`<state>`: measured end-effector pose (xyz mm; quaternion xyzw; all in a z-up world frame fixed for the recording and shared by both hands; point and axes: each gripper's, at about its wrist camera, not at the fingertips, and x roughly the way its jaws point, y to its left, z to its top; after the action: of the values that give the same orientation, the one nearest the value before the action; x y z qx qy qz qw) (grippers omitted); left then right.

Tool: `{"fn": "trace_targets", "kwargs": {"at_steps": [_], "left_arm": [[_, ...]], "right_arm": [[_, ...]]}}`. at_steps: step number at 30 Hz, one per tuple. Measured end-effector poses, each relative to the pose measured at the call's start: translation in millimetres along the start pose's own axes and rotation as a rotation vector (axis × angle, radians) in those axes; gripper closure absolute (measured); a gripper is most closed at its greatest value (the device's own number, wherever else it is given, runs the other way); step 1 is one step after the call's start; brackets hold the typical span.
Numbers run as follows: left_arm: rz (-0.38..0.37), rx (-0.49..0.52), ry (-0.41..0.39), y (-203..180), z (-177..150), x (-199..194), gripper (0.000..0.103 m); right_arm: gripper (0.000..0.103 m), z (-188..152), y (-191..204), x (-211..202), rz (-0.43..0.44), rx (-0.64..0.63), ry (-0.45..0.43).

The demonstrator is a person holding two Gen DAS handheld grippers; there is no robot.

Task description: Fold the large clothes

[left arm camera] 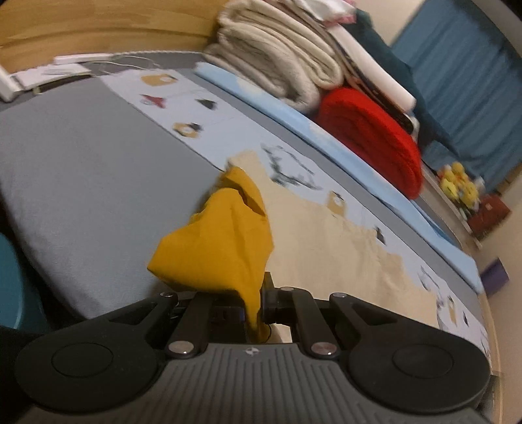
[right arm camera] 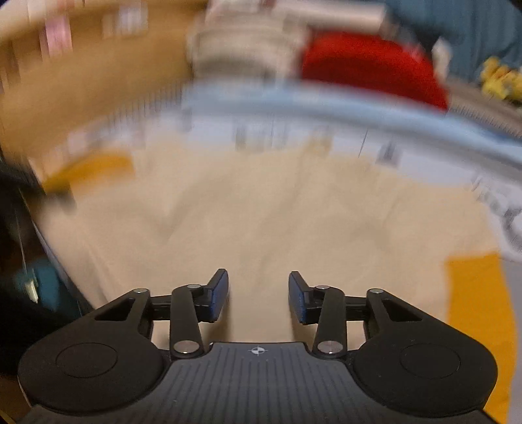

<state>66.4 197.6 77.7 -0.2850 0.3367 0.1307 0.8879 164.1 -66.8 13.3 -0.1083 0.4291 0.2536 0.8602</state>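
A large garment with a beige body (left arm camera: 329, 248) and mustard-yellow sleeves lies on the bed. My left gripper (left arm camera: 257, 306) is shut on the yellow sleeve (left arm camera: 222, 241) and holds it bunched up above the bed. In the blurred right wrist view, my right gripper (right arm camera: 257, 293) is open and empty over the beige body (right arm camera: 261, 202). A second yellow sleeve (right arm camera: 476, 313) lies flat to its right. The held yellow sleeve (right arm camera: 94, 169) shows at far left.
The bed has a grey sheet (left arm camera: 84, 169) and a pale blue patterned cover (left arm camera: 195, 107). Folded cream blankets (left arm camera: 274, 52) and a red blanket (left arm camera: 375, 130) are stacked at the far side. A wooden headboard (left arm camera: 98, 26) stands behind. Yellow toys (left arm camera: 456, 186) sit at the right.
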Motion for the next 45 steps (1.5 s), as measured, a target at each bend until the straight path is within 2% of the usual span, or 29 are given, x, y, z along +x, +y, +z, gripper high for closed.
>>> {"fn": "trace_targets", "kwargs": {"at_steps": [1, 4, 6, 9, 12, 14, 18, 22, 26, 30, 32, 35, 38, 40, 41, 42, 43, 44, 45], "left_arm": [[0.006, 0.033, -0.010, -8, -1, 1, 0.094], [-0.004, 0.129, -0.051, -29, 0, 0, 0.094], [-0.003, 0.137, -0.056, -36, 0, 1, 0.094], [0.010, 0.127, -0.061, -40, -1, 3, 0.094], [0.030, 0.133, -0.071, -45, -4, 4, 0.094], [0.045, 0.171, -0.095, -54, -7, 5, 0.094], [0.059, 0.282, -0.144, -75, -22, 4, 0.094], [0.034, 0.375, -0.172, -102, -32, -1, 0.095], [-0.011, 0.473, -0.185, -158, -43, -9, 0.095], [-0.078, 0.589, -0.196, -237, -66, -19, 0.095], [-0.113, 0.663, -0.200, -282, -89, -22, 0.095], [-0.191, 0.803, -0.192, -347, -144, -20, 0.095], [-0.271, 0.934, -0.133, -389, -211, -8, 0.095], [-0.312, 1.019, -0.001, -405, -255, 17, 0.093], [-0.318, 1.053, 0.102, -410, -278, 36, 0.086], [-0.318, 1.072, 0.198, -412, -292, 52, 0.083], [-0.320, 1.080, 0.285, -412, -302, 65, 0.075], [-0.327, 1.076, 0.324, -410, -304, 69, 0.067], [-0.352, 1.064, 0.326, -405, -300, 67, 0.064]], "right_arm": [[0.061, -3, 6, 17, -0.015, -0.041, 0.042], [0.061, 5, 12, 29, -0.026, -0.072, 0.028], [0.061, 8, 4, 27, -0.004, -0.028, 0.022], [0.061, 3, 3, 14, -0.002, -0.038, -0.010], [0.062, 0, -1, -15, -0.018, -0.040, -0.083], [0.061, -2, -13, -41, -0.036, -0.012, -0.151], [0.061, -12, -55, -89, -0.095, 0.079, -0.251], [0.061, -37, -108, -136, -0.193, 0.175, -0.318], [0.061, -66, -155, -182, -0.266, 0.313, -0.383], [0.060, -88, -198, -209, -0.296, 0.426, -0.423], [0.060, -98, -215, -220, -0.311, 0.464, -0.439], [0.060, -112, -237, -232, -0.329, 0.502, -0.458], [0.060, -125, -257, -242, -0.341, 0.537, -0.464], [0.060, -133, -267, -247, -0.345, 0.570, -0.464], [0.059, -135, -271, -248, -0.342, 0.586, -0.463], [0.058, -137, -275, -249, -0.335, 0.598, -0.460], [0.056, -139, -279, -248, -0.324, 0.613, -0.453], [0.052, -140, -282, -247, -0.315, 0.623, -0.445], [0.051, -140, -283, -244, -0.303, 0.632, -0.432]]}}
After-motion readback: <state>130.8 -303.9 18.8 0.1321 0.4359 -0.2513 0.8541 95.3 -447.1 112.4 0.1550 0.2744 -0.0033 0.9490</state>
